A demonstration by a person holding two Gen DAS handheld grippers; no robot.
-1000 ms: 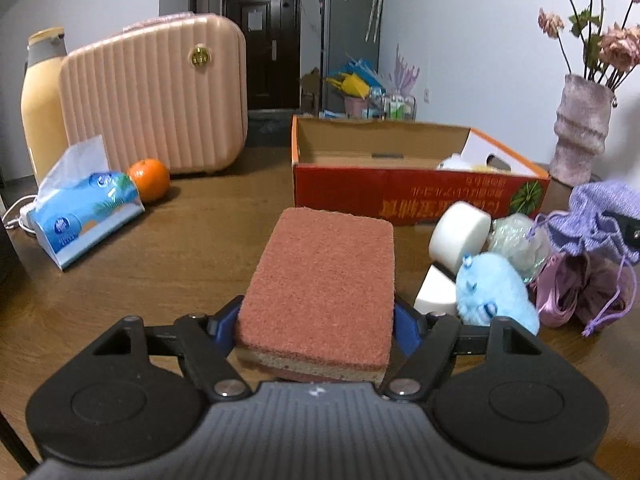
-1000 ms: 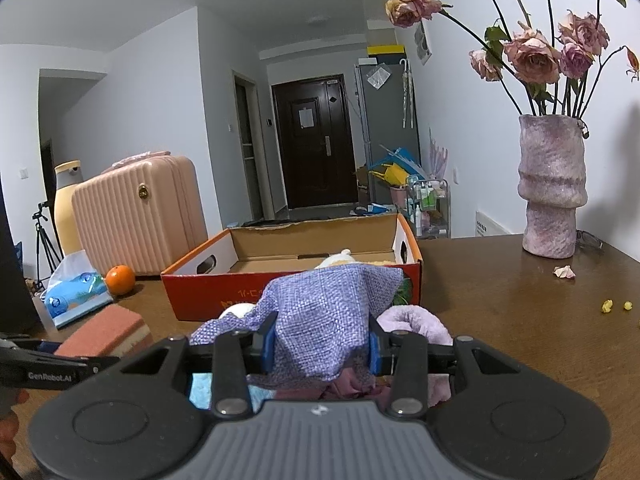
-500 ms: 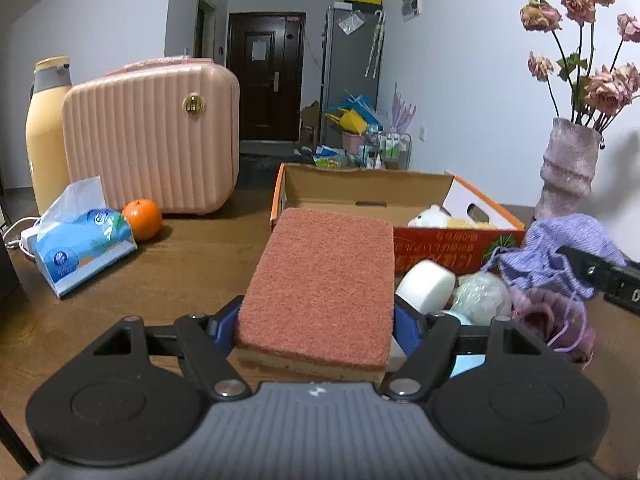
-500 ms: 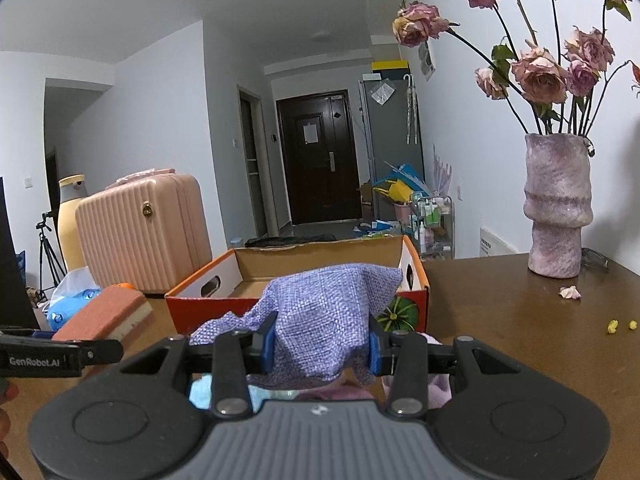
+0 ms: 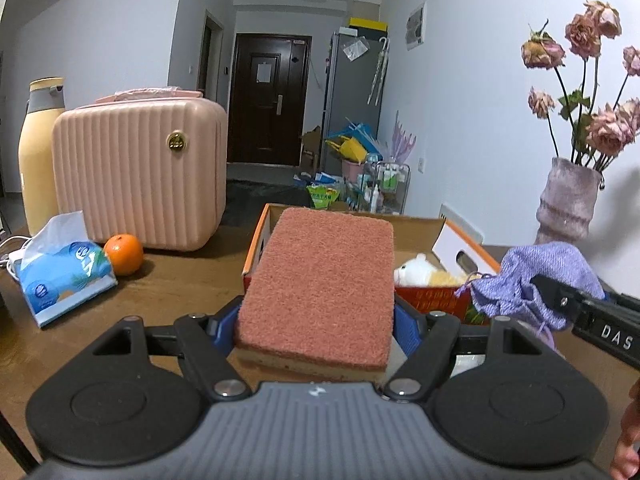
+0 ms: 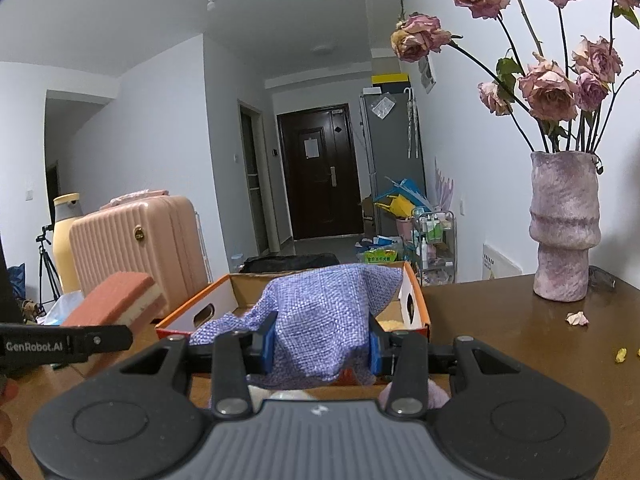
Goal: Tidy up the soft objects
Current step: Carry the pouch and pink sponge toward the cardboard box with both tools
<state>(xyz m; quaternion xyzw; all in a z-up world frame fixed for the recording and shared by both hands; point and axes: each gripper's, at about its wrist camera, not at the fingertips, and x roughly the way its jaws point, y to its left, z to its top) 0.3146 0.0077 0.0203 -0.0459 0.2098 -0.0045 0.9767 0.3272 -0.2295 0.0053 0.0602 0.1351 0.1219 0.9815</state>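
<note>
Left gripper (image 5: pixel 316 316) was clamped across the width of a sponge (image 5: pixel 320 280), blue pads pressed into both long sides, rough red face up and the pale foam layer underneath; the sponge lay roughly flat and stuck out forward past the fingertips. Right gripper (image 6: pixel 320 344) was closed on a bunched purple cloth pouch (image 6: pixel 332 312), with loose fabric spilling over the left pad and a drawstring hanging below. Both loads were off the table (image 6: pixel 500 320) and held just short of the near wall of the open cardboard box (image 5: pixel 424 292), the sponge to the left of the pouch. A white plush toy (image 5: pixel 416 270) and something yellow already lay in the right half of the box; the left half looked free, though the sponge hid much of it. Judgement: the step in hand was carrying both items over the rim for release. To do it well, the sponge should clear the rim fully before the jaws part, go flat into the free left half, and be let go low so that it does not bounce. The pouch should go in after or well apart from it, as the two grippers were close. Its trailing cord could snag on the box wall, so lift it clear first. The pink case (image 5: pixel 140 176), orange (image 5: pixel 124 254) and tissue pack (image 5: pixel 60 276) stood well to the left, out of the way.
</note>
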